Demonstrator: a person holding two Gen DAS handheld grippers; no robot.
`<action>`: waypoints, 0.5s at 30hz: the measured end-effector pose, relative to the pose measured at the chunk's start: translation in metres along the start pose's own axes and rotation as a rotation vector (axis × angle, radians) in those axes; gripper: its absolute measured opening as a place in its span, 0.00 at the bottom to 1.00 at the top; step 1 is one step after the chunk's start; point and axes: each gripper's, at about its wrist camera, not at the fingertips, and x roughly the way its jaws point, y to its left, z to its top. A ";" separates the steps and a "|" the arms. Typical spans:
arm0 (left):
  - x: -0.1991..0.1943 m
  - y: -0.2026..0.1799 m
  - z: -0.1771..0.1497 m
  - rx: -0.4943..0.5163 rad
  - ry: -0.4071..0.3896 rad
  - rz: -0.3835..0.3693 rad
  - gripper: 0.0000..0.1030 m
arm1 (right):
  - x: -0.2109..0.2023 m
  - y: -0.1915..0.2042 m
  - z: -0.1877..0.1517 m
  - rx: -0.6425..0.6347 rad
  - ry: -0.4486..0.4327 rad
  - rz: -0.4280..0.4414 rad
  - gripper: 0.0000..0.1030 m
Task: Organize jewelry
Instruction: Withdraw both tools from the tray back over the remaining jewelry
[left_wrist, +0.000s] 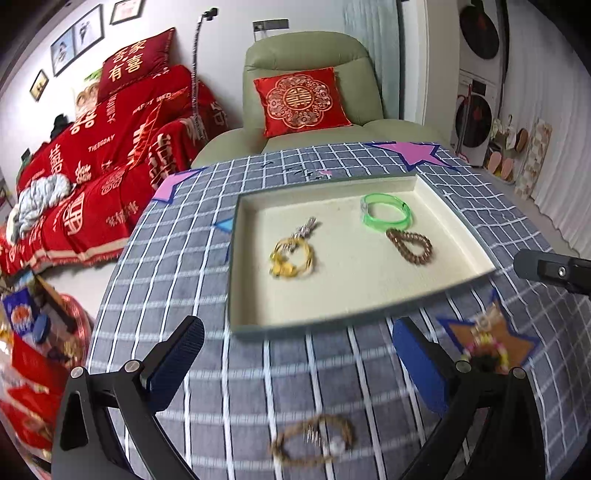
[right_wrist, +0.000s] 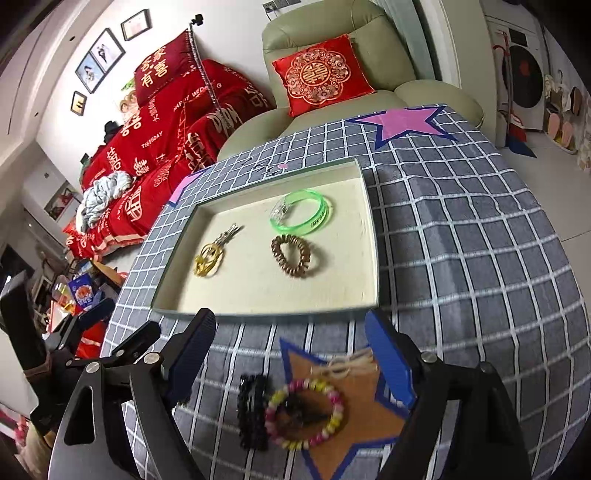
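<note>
Nearest to you, both tongs stand released and empty: your left gripper (left_wrist: 295, 363) hangs with jaws spread wide above a brown beaded bracelet (left_wrist: 314, 441) lying on the checked tablecloth (left_wrist: 177, 258), and your right gripper (right_wrist: 290, 354) hangs spread over a pink-and-yellow bead bracelet (right_wrist: 304, 413) and a black bracelet (right_wrist: 253, 415) at the orange star (right_wrist: 373, 417). A pale string piece (right_wrist: 349, 365) lies on that star too. Beyond them sits the cream tray (left_wrist: 255, 314), already holding a gold chain piece (left_wrist: 293, 254), a green bangle (left_wrist: 386, 212) and a coiled brown band (left_wrist: 410, 245), each lying apart from the others. Farther off stand the green armchair (left_wrist: 310, 51) and its red cushion (left_wrist: 301, 101). By the look of it, you are between placements, with loose pieces yet to collect. Your next move calls for lowering one set of jaws around a single bracelet, clear of its neighbours, then carrying it to bare tray floor.
</note>
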 end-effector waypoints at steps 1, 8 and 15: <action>-0.007 0.002 -0.007 -0.010 0.003 -0.003 1.00 | -0.005 0.001 -0.005 0.000 -0.003 0.002 0.83; -0.039 0.008 -0.048 -0.041 -0.004 -0.002 1.00 | -0.029 0.006 -0.038 0.020 -0.023 0.010 0.83; -0.055 0.014 -0.083 -0.071 0.017 0.024 1.00 | -0.036 0.006 -0.075 0.034 0.065 0.000 0.83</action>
